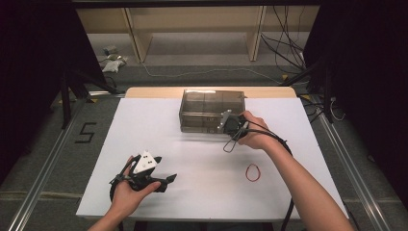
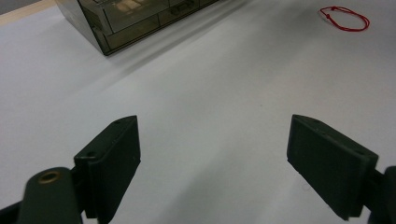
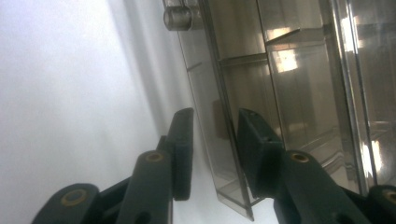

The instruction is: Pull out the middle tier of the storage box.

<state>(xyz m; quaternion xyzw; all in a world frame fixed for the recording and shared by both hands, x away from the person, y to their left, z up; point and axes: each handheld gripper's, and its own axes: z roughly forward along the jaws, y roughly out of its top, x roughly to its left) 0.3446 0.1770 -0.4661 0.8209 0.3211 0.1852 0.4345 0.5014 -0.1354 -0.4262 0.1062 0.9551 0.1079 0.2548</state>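
Note:
A smoky clear plastic box (image 1: 211,108) with several compartments stands at the back middle of the white table (image 1: 144,125). My right gripper (image 1: 226,126) is at its front right corner. In the right gripper view the jaws (image 3: 212,116) are nearly together, one on each side of a thin clear panel (image 3: 224,154) of the box (image 3: 299,70). My left gripper (image 1: 164,169) rests low at the front left, far from the box. Its jaws (image 2: 215,126) stand wide apart over bare table, the box (image 2: 135,18) well ahead of them.
A red rubber band (image 1: 253,172) lies flat on the table near the right forearm, also seen as the red rubber band (image 2: 344,17) far ahead of the left jaws. Shelving and cables are on the floor beyond the table's far edge.

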